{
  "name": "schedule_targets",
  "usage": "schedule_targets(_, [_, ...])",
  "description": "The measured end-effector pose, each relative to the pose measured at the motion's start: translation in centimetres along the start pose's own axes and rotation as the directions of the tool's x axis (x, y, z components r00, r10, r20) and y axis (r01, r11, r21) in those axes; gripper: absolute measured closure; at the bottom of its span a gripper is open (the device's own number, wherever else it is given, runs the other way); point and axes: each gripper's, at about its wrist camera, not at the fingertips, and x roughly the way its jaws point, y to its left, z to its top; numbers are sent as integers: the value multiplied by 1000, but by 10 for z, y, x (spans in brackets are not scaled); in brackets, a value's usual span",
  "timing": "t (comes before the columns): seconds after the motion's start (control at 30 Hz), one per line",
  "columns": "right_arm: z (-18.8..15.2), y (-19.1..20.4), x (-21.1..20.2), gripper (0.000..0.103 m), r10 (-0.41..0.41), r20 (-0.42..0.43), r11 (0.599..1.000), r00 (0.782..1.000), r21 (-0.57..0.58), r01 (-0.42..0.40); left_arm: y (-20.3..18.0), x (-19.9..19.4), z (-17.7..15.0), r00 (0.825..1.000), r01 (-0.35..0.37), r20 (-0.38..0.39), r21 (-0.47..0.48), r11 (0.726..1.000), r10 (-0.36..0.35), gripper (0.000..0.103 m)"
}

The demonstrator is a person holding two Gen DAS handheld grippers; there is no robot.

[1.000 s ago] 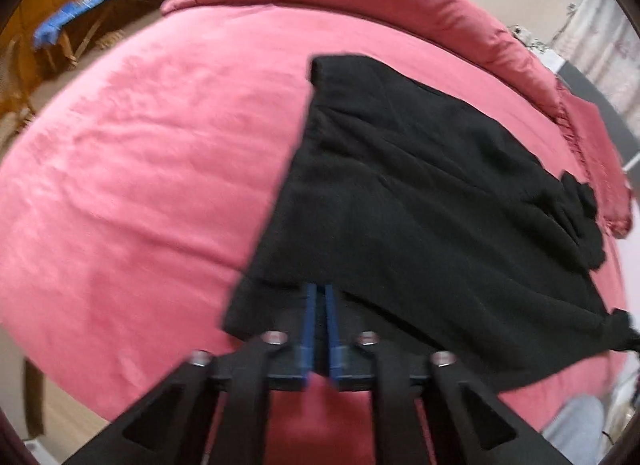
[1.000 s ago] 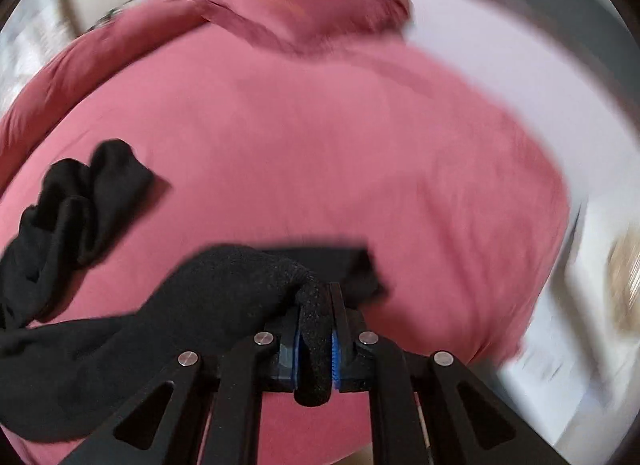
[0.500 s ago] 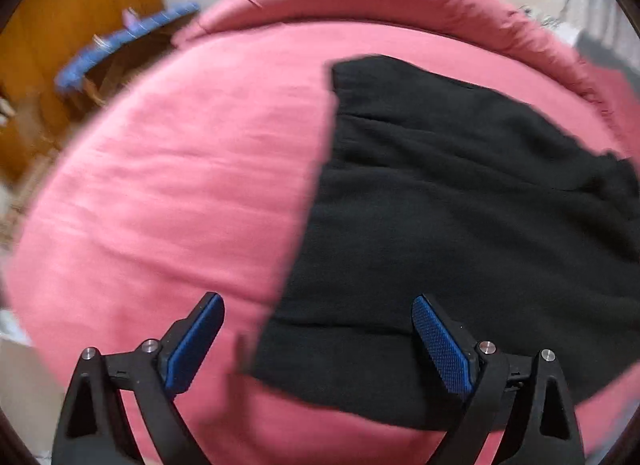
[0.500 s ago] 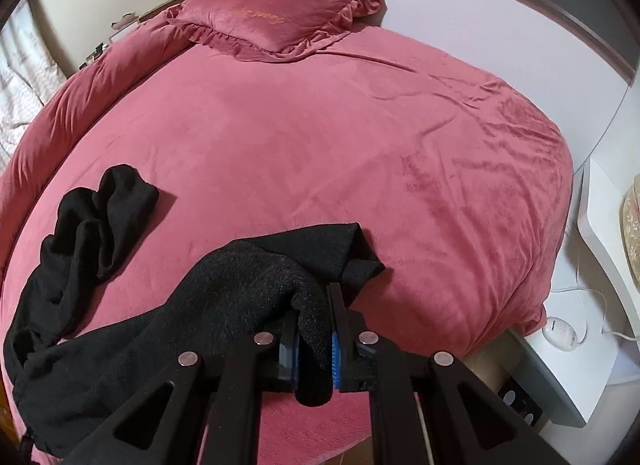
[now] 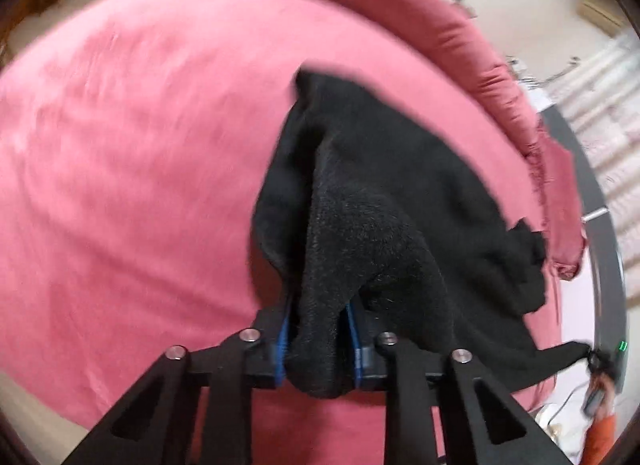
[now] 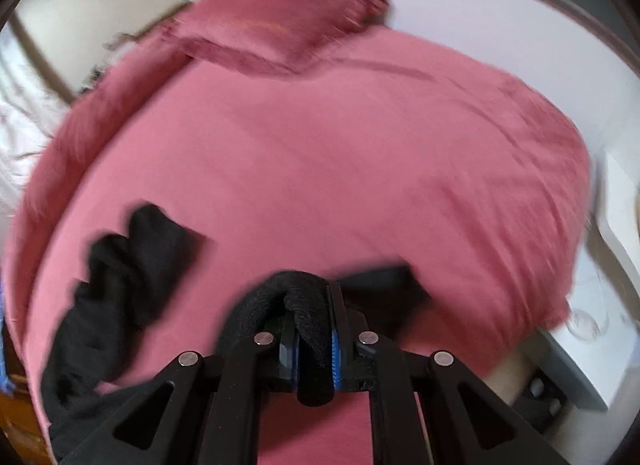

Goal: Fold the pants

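Left gripper pads buried in black pants

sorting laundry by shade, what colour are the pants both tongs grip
Black pants, plain with no pattern; clearest in the left wrist view.

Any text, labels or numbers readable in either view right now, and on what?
None can be read.
Pillow: a faint gold streak, maybe embroidery, too blurred to read.
Dark frame beyond the bed: a small green lit mark, too small to read.
Pants: no tag or label shows.
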Motion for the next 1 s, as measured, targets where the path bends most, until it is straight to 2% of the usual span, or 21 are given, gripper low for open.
schedule_targets(0.07, [26, 38, -30, 93, 14, 56, 998, 998, -70, -10, -14, -21, 11, 999, 15, 37, 34, 999, -16, 85])
schedule_targets(0.17, [54, 70, -86, 93, 118, 147, 990, 982, -98, -105, -26, -58, 21, 995, 41, 89, 52, 998, -45, 85])
schedule_targets(0.23, [63, 74, -117, 93, 157, 204, 984, 966, -119, -134, -16, -72, 24, 993, 53, 107, 26, 998, -56, 87])
schedule_targets(0.33, [60, 60, -142, 93, 162, 262, 981, 951, -146, -127, 14, -80, 11, 993, 11, 117, -14, 1000, -9, 93])
schedule_targets(0.37, [54, 50, -139, 93, 146, 258, 983, 955, -145, -111, 25, -65, 13, 995, -5, 104, -31, 999, 8, 98])
schedule_targets(0.4, [46, 34, -129, 93, 126, 237, 986, 963, -132, -97, 43, -52, 5, 998, -25, 61, -58, 998, 28, 98])
schedule_targets(0.47, [26, 0, -94, 93, 115, 158, 991, 981, -82, -103, 65, -36, -17, 998, -65, 2, -99, 993, 65, 103])
schedule_targets(0.53, [0, -31, -50, 92, 79, 47, 996, 996, -39, -77, 78, -27, -32, 996, -79, -42, -129, 989, 74, 103])
schedule_targets(0.57, [-18, -51, -18, 91, 7, -29, 999, 1000, -42, -8, 82, -24, -37, 994, -99, -55, -137, 986, 92, 103])
schedule_targets(0.6, [-37, -68, 10, 83, -91, -100, 995, 991, -46, 86, 87, -22, -42, 992, -117, -61, -142, 983, 109, 103])
schedule_targets(0.63, [-53, -82, 32, 81, -168, -160, 985, 973, -59, 160, 90, -19, -45, 990, -133, -58, -148, 980, 126, 103])
schedule_targets(0.67, [-65, -91, 44, 75, -213, -188, 977, 959, -64, 204, 96, -25, -45, 988, -153, -51, -151, 977, 147, 103])
schedule_targets(0.7, [-79, -103, 55, 70, -255, -200, 967, 946, -53, 250, 98, -30, -44, 984, -180, -40, -152, 972, 176, 103])
schedule_targets(0.77, [-87, -111, 55, 68, -298, -170, 954, 939, -21, 299, 90, -43, -36, 980, -195, 16, -132, 972, 199, 103])
schedule_targets(0.8, [-88, -112, 50, 68, -307, -144, 951, 941, 1, 310, 73, -47, -32, 977, -201, 59, -86, 976, 207, 103])
schedule_targets(0.87, [-83, -107, 34, 67, -292, -55, 955, 955, 44, 294, 44, -44, -35, 972, -226, 75, 23, 974, 223, 97])
schedule_targets(0.9, [-82, -101, 27, 65, -263, -13, 963, 965, 56, 263, 18, -32, -43, 975, -219, 62, 120, 968, 213, 87])
schedule_targets(0.93, [-84, -94, 20, 64, -203, 15, 978, 979, 57, 202, 2, -23, -51, 980, -199, 44, 185, 962, 195, 73])
schedule_targets(0.97, [-86, -87, 17, 64, -154, 25, 987, 988, 49, 153, -12, -13, -61, 982, -186, 23, 245, 952, 186, 65])
schedule_targets(1.0, [-91, -78, 14, 62, -83, 38, 996, 996, 27, 82, -25, -2, -70, 982, -182, 3, 290, 940, 189, 52])
